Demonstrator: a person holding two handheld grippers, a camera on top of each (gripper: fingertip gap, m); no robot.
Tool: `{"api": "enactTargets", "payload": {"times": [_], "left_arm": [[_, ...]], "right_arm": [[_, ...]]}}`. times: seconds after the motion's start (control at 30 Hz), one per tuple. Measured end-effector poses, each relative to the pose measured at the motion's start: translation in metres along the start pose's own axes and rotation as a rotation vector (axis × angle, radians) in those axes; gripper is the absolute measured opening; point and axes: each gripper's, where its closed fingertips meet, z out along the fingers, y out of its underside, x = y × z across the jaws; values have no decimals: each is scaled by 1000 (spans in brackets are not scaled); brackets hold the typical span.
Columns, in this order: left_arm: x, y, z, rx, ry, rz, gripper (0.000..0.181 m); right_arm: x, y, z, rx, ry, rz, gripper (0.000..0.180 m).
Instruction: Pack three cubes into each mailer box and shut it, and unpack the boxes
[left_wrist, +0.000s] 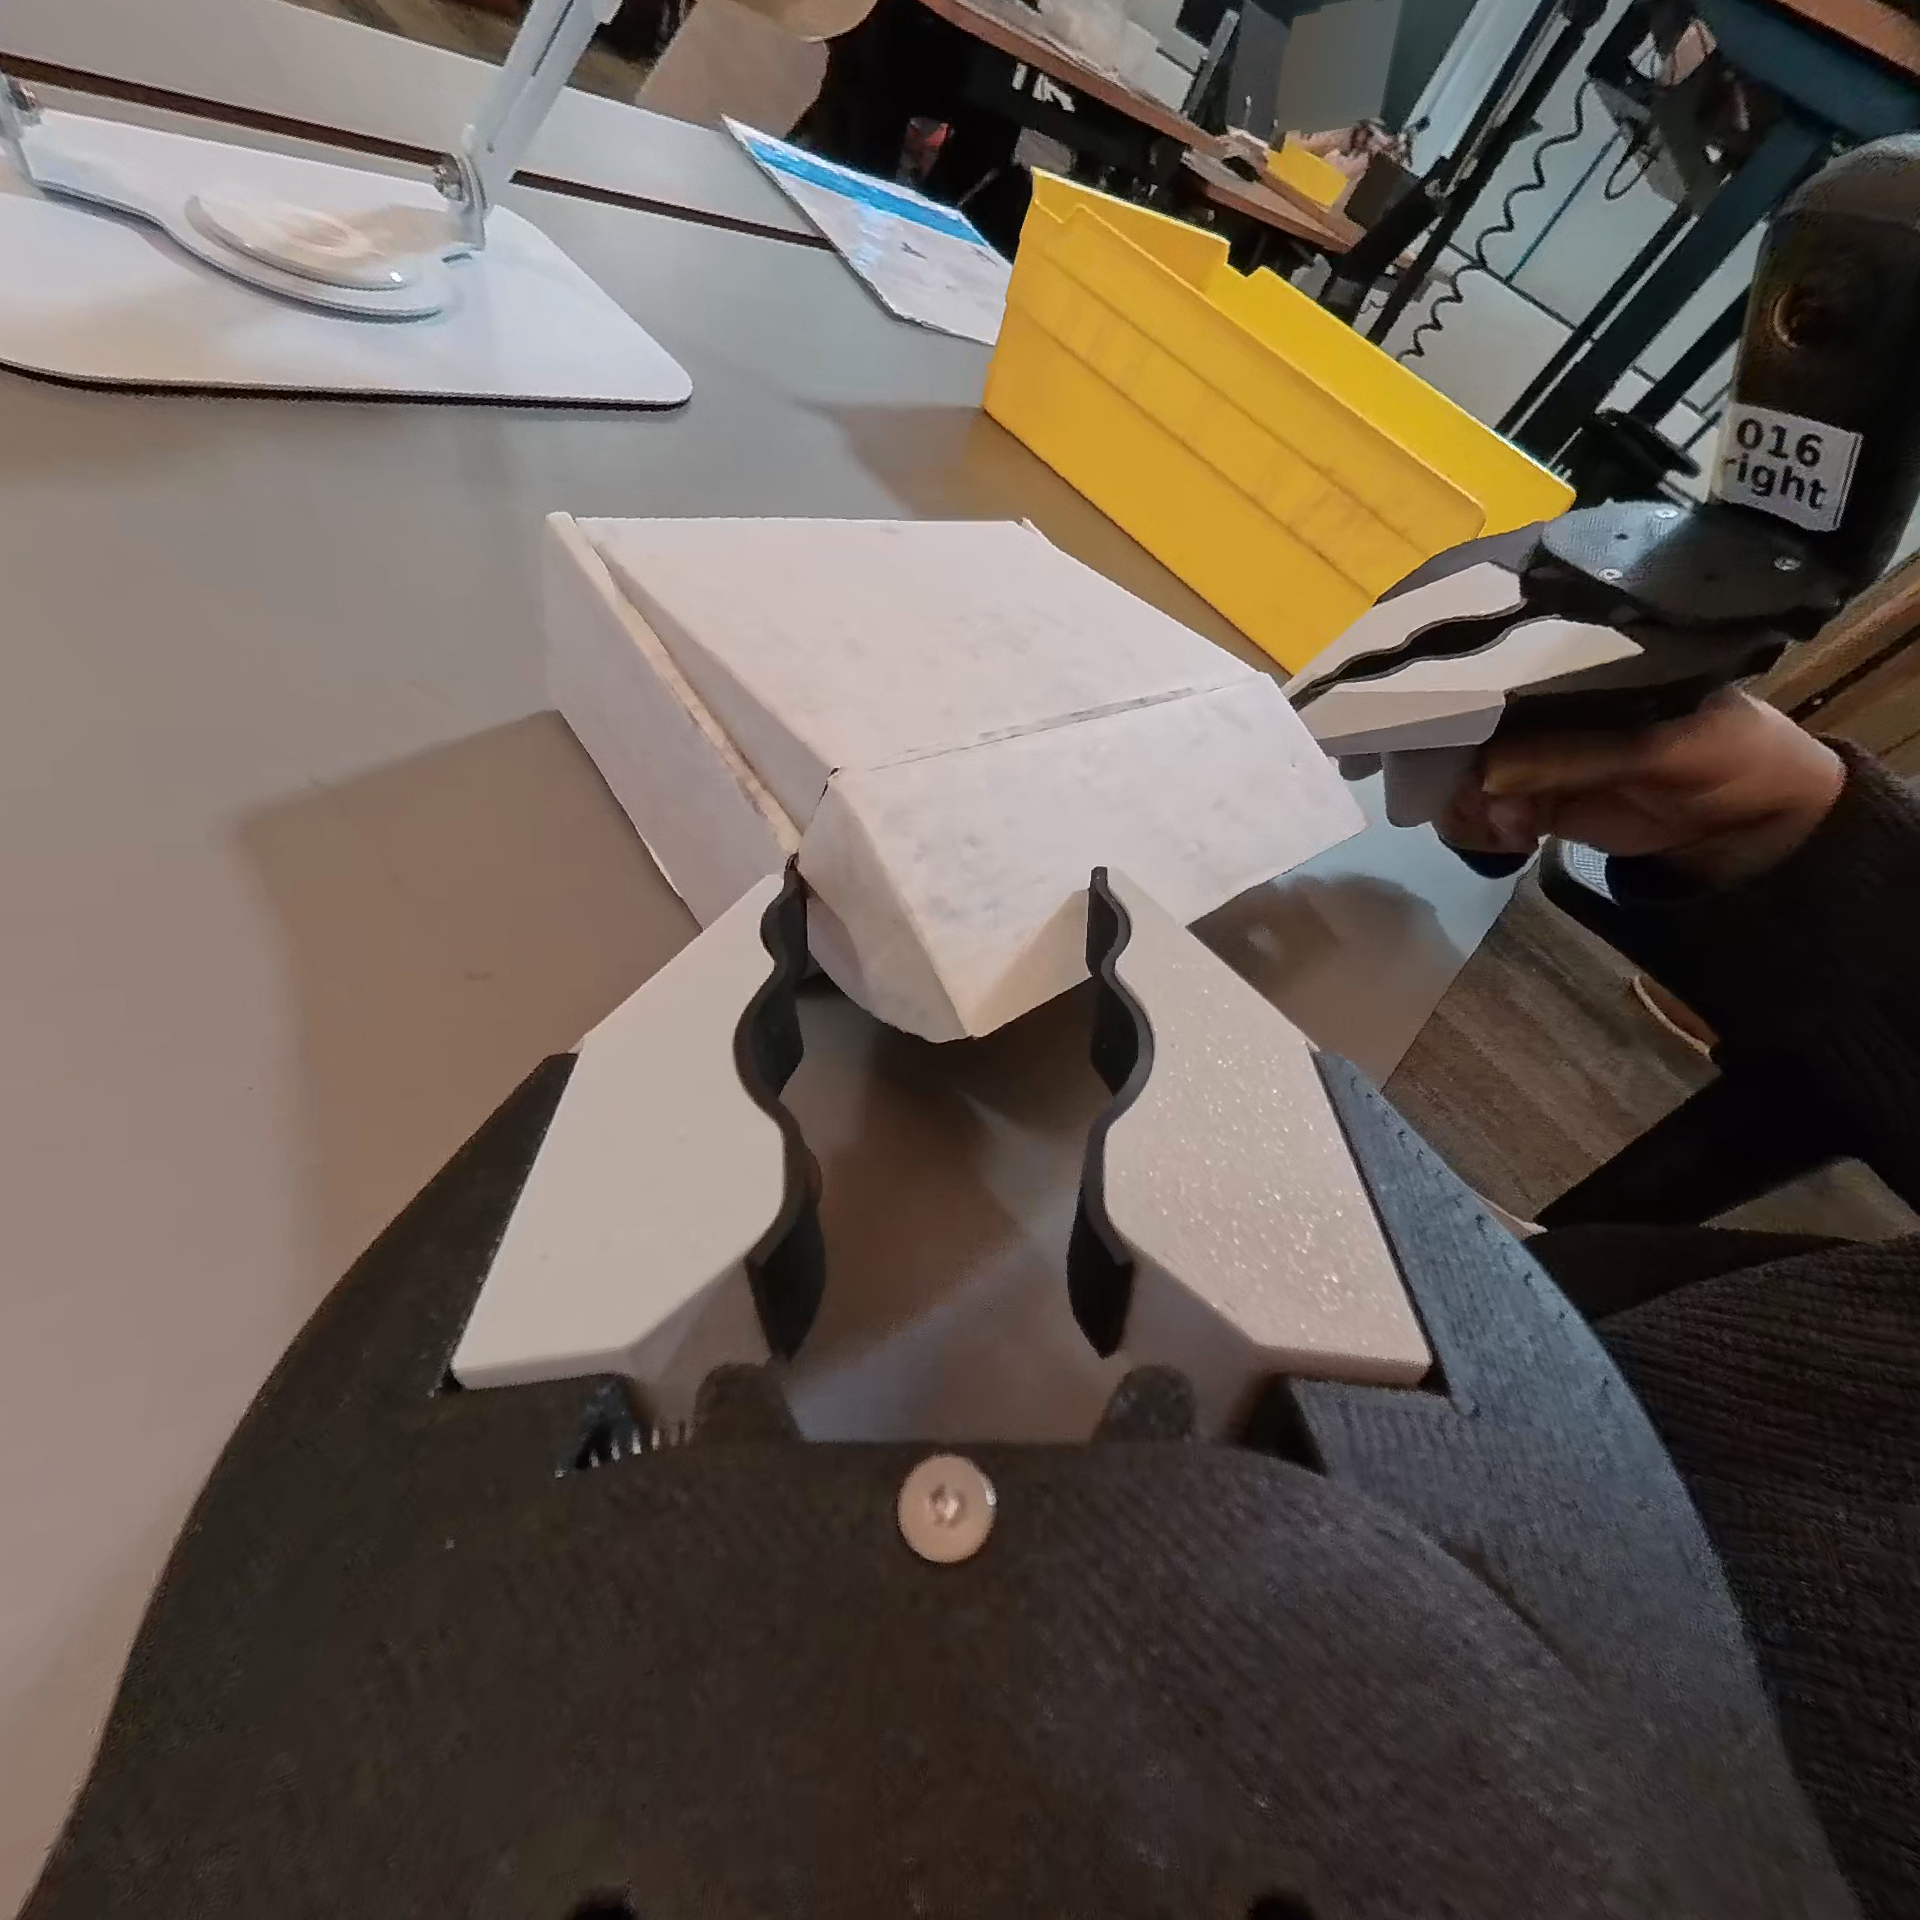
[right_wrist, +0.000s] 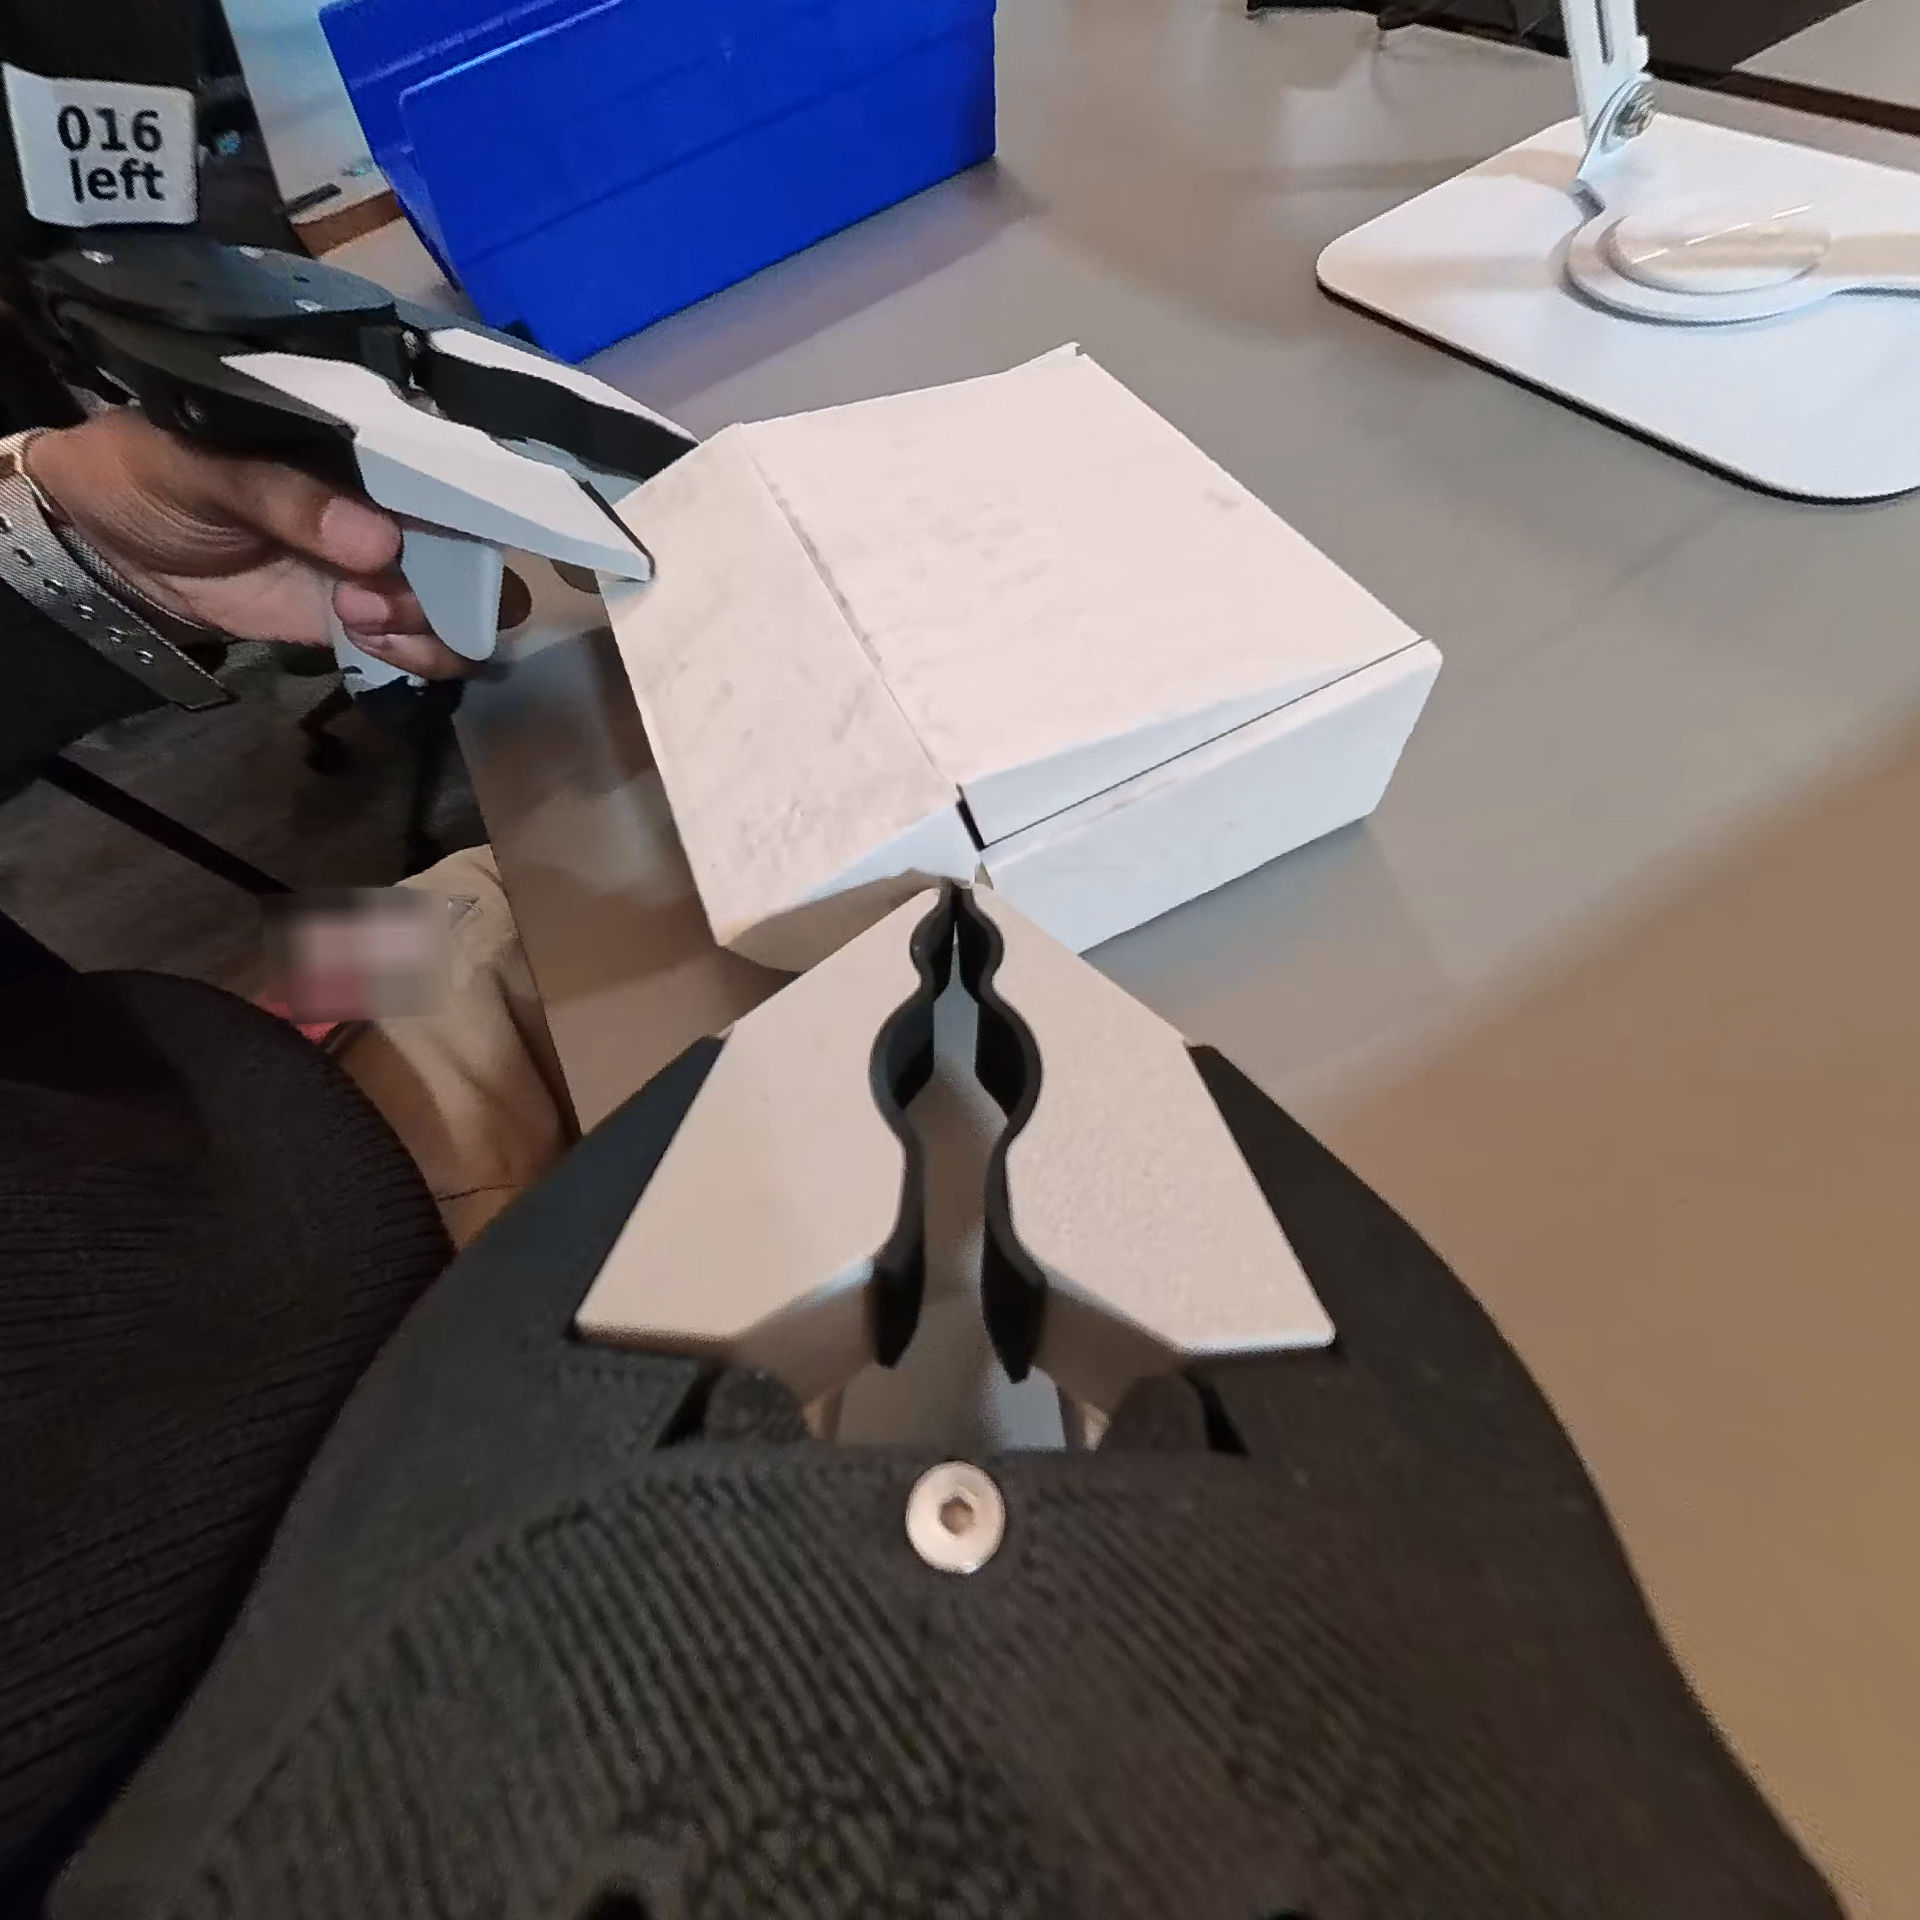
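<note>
We see a white mailer box (left_wrist: 831, 623) lying on the grey tabletop (left_wrist: 260, 831) in the middle of both views, its lid tilted a little above the base so that a narrow gap shows along the side, and its front flap (left_wrist: 1081, 831) sticking out toward us instead of being tucked in. In the left wrist view, the left tool (left_wrist: 945, 904) stands wide open at the lower centre, its two tips on either side of the near corner of that flap, gripping nothing. The right tool (right_wrist: 954, 896) has its tips pressed together at the box's near corner in the right wrist view; we cannot tell whether a sliver of the flap is caught between them. A yellow bin (left_wrist: 1247, 416) sits behind the box at the upper right of the left view, a blue bin (right_wrist: 675, 156) at the upper left of the right view, and a white stand base (right_wrist: 1662, 332) at its upper right.
</note>
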Motion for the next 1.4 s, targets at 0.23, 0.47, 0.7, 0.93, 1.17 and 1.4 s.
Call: {"api": "enactTargets", "payload": {"times": [0.23, 0.47, 0.7, 0.93, 1.17, 1.4], "left_arm": [[0, 0, 0, -2, 6, 2, 51], [-1, -1, 0, -1, -11, 29, 53], [-1, -1, 0, 1, -18, 30, 55], [-1, 0, 0, -2, -21, 36, 59], [-4, -2, 0, 5, -37, 28, 67], [-21, -11, -5, 42, -126, 2, 74]], "right_arm": [[23, -3, -4, 32, 112, 20, 0], [13, 7, 9, -14, 82, -40, 0], [4, 3, 4, 4, 3, -25, 0], [-5, 3, 5, -15, -18, -39, 0], [-24, 5, 8, -19, -149, 23, 0], [-44, 3, 18, -7, -180, -39, 0]]}}
